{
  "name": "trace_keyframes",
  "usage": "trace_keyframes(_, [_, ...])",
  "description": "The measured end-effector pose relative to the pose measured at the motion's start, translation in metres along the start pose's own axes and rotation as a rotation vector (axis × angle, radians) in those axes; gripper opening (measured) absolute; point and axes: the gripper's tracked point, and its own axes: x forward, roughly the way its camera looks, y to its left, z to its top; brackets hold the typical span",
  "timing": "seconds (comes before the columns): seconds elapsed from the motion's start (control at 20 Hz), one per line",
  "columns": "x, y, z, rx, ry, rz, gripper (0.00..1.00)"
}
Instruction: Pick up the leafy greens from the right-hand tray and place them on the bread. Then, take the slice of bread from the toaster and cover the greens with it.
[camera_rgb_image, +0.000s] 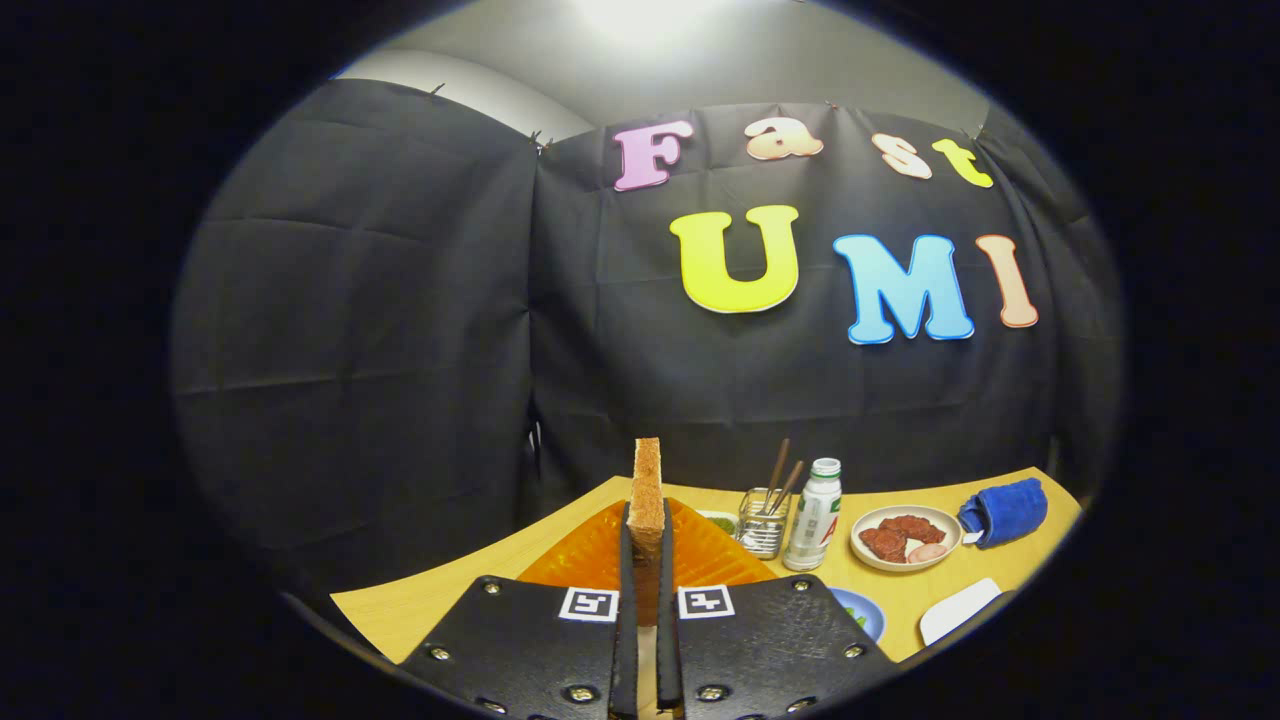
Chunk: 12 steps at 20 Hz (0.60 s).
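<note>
Edgewise, the bread slice (646, 500) stands pinched in the gripper (646, 560), hiding much of the orange tray (590, 555).

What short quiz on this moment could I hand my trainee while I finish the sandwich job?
1. True or false: the tool is shut on the bread slice, held on edge between its fingers.
2. Which sits nearest the bottle? A) blue cloth B) wire holder with chopsticks C) plate of red meat slices
3. Fill in: just beyond the fingers, under the slice, lies an ____ tray.

Key: 1 true; 2 B; 3 orange.
</note>
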Motion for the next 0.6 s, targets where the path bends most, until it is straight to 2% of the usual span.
trace_keyframes(0.2, [-0.019,-0.030,0.009,-0.016,-0.005,-0.018,0.08])
trace_keyframes(0.35, [-0.033,-0.047,-0.003,-0.028,0.029,-0.021,0.07])
trace_keyframes(0.6, [-0.040,-0.081,-0.025,-0.049,0.049,-0.079,0.07])
